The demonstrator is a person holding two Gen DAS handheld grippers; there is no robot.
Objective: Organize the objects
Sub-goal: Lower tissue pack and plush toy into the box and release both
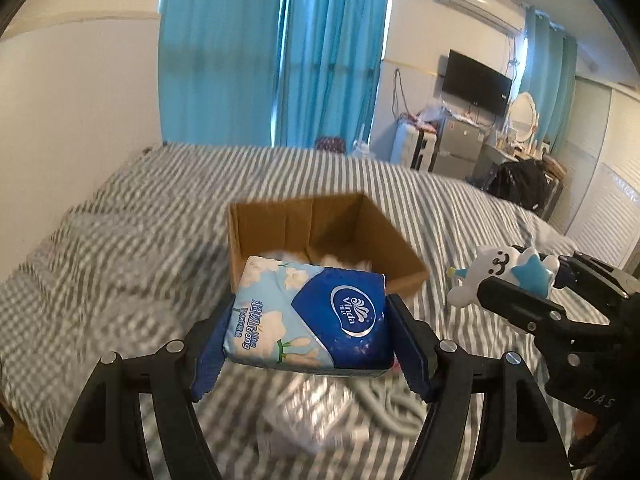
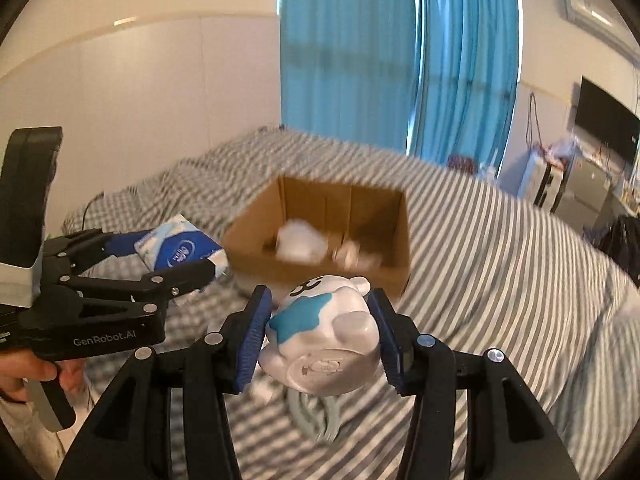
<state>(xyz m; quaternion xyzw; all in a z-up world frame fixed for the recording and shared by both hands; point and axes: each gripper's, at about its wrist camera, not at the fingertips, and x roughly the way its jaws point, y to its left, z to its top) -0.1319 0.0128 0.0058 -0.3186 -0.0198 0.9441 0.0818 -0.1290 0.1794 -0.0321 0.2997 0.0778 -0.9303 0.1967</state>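
Tissue pack [image 1: 310,316] clamped in left gripper [image 1: 310,340], bear toy [image 2: 322,334] pinched in right gripper [image 2: 320,338], both held short of cardboard box [image 1: 320,236]; rounded toy judged likely to slip

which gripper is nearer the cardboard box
Left. The left gripper, holding the tissue pack, is at the cardboard box's near rim; the right gripper, holding the toy, sits slightly farther back.

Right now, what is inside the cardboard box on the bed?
The cardboard box holds something fluffy and white plus a smaller pale item, both blurred. The near wall hides the floor's front part.
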